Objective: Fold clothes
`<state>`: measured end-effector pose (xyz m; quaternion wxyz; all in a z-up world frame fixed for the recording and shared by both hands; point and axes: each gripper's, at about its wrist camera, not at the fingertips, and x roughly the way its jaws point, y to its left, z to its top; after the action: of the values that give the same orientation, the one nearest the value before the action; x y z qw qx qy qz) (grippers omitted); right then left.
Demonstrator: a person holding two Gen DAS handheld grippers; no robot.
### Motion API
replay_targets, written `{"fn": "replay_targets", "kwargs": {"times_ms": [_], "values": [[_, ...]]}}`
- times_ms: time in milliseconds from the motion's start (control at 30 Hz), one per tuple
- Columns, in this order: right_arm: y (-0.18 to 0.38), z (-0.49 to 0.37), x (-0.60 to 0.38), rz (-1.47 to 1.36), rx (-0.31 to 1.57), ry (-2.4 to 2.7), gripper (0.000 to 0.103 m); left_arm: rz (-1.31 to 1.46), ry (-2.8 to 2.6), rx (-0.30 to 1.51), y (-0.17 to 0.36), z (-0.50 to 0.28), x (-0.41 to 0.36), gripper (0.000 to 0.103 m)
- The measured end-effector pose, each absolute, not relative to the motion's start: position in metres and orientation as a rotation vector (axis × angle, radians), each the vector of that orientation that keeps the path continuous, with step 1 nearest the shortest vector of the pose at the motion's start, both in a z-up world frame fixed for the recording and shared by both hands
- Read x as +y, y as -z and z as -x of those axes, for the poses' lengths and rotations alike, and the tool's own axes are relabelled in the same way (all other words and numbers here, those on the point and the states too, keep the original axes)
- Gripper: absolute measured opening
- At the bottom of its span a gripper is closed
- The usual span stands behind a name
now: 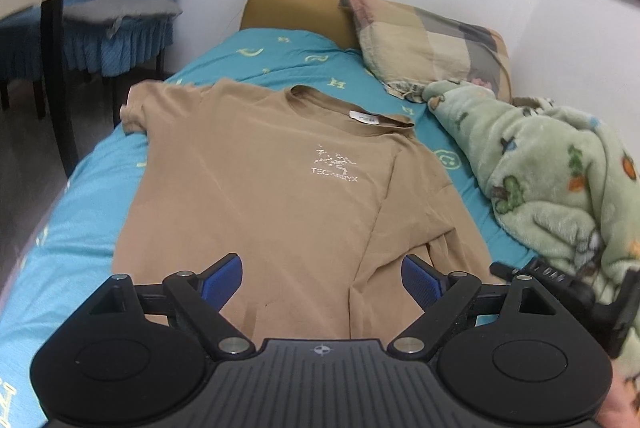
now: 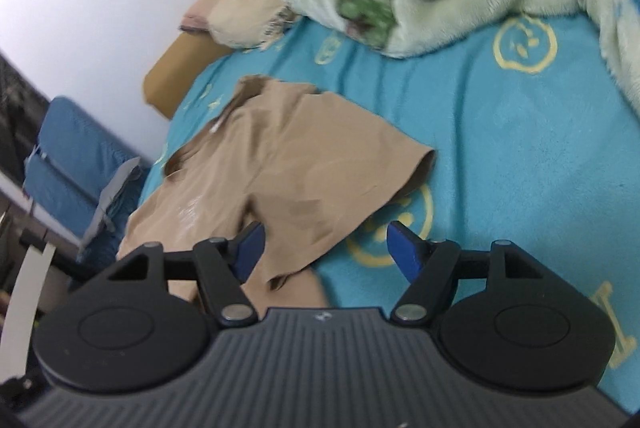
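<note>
At the bottom of the left wrist view, the left gripper (image 1: 322,282) stands with its blue pads wide apart and nothing between them, poised over the lower body of a tan T-shirt (image 1: 276,196) laid front-up on a bed with a turquoise sheet (image 1: 80,228). At the bottom of the right wrist view, the right gripper (image 2: 323,248) is likewise parted and empty, its left pad over the shirt's cloth, its right pad over bare sheet; the edge of the short sleeve (image 2: 360,164) runs between them. The shirt fills the centre of the left view, its hem toward the lens, its collar (image 1: 352,108) and white neck label toward the upper middle, a pale chest logo just below. It looks thin, soft and light: likely to drape and slide rather than hold any shape, and to crease where pinched. Good places to take hold appear to be the sleeve edge and the shoulder seam, where doubled cloth gives the pads more to bite. Beyond, a crumpled green fleece blanket (image 1: 560,188) crowds the right of the frame, close to the sleeve. Farther still, a patchwork pillow (image 1: 432,44) leans at the wall, upper right, and blue-covered chairs (image 1: 120,8) stand upper left.
</note>
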<state>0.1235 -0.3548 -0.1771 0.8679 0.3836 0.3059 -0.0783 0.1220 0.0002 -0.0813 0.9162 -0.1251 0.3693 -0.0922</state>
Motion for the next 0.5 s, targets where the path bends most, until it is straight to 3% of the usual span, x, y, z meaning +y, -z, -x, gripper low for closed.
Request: {"fn": "replay_targets", "kwargs": {"times_ms": [167,267,300,333,500], "values": [[0.204,-0.156,-0.369,-0.796,0.647,0.228,0.069,0.375,0.160,0.797,0.094,-0.135,0.014,0.088],[0.204,-0.179,-0.371,-0.725,0.639,0.247,0.050,0.395,0.145,0.798,0.100,-0.141,0.018,0.088],[0.203,-0.186,-0.371,-0.698,0.641,0.254,0.027,0.396,0.139,0.802,0.102,-0.143,0.019,0.088],[0.202,-0.194,-0.372,-0.671,0.644,0.261,0.014,0.402,0.133,0.808,0.104,-0.145,0.019,0.088],[0.131,-0.226,-0.372,-0.303,0.513,0.240,0.008,0.427,0.146,0.837,0.115,-0.156,0.010,0.088]]}}
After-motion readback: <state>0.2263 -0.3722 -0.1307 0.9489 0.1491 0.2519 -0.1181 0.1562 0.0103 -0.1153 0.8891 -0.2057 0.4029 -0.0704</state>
